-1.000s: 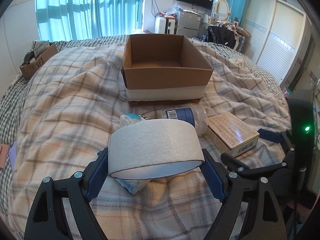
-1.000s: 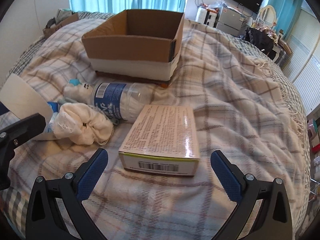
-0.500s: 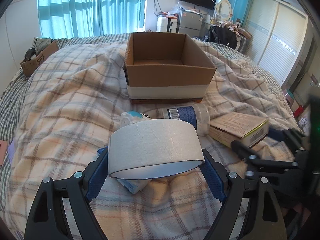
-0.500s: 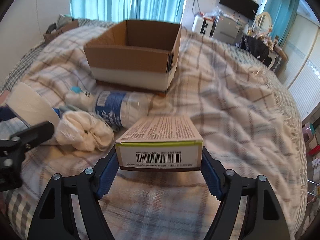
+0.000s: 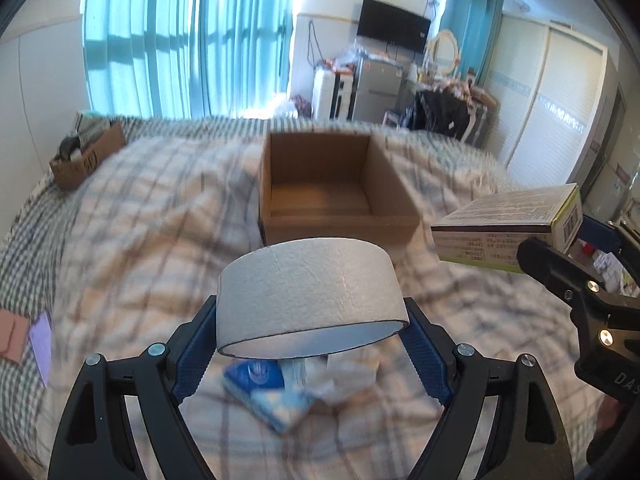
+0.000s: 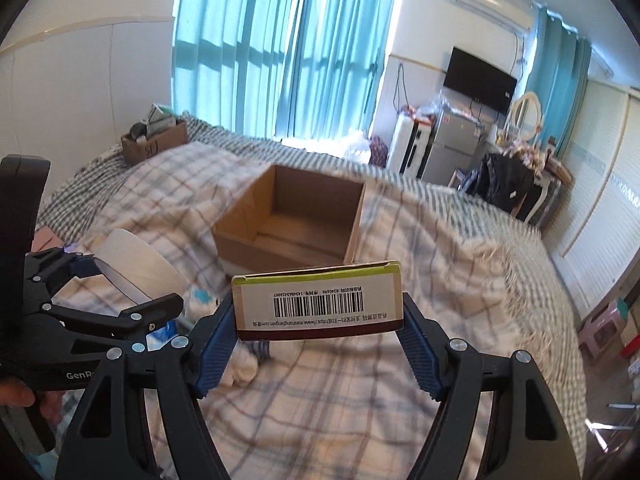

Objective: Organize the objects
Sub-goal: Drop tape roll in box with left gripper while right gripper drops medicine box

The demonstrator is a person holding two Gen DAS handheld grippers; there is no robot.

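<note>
the left gripper (image 5: 312, 344) held a wide white tape roll (image 5: 310, 290) by its two sides, with the blue pads (image 5: 192, 354) pressed on the outer wall, so the jaws stood quite wide but were closed on it. the roll hung in the air above the plaid blanket (image 5: 132, 240), between the near edge of the bed and the open cardboard box (image 5: 332, 188) in the middle of the bed. the right gripper (image 6: 318, 350) held a flat carton with a barcode (image 6: 318, 300) by its short ends, also lifted clear of the blanket and just in front of the box. the box looked empty inside.

under the roll, on the blanket near the front edge, lay a blue and white packet (image 5: 272, 392) and something white and soft, too blurred to name. a smaller brown box (image 5: 86, 156) sat at the far left corner of the bed.

what could go wrong, in my judgement: the roll is a thin hollow ring, so the pads may squeeze it out of round, and it may slip or pop out if the hand tilts. the carton is held only at its near end and sticks forward, so it may swing down or catch the near wall of the box. both grippers aim at the same box, so they may knock each other over the opening. the box stands on soft bedding and may tip or slide if it is pushed.
</note>
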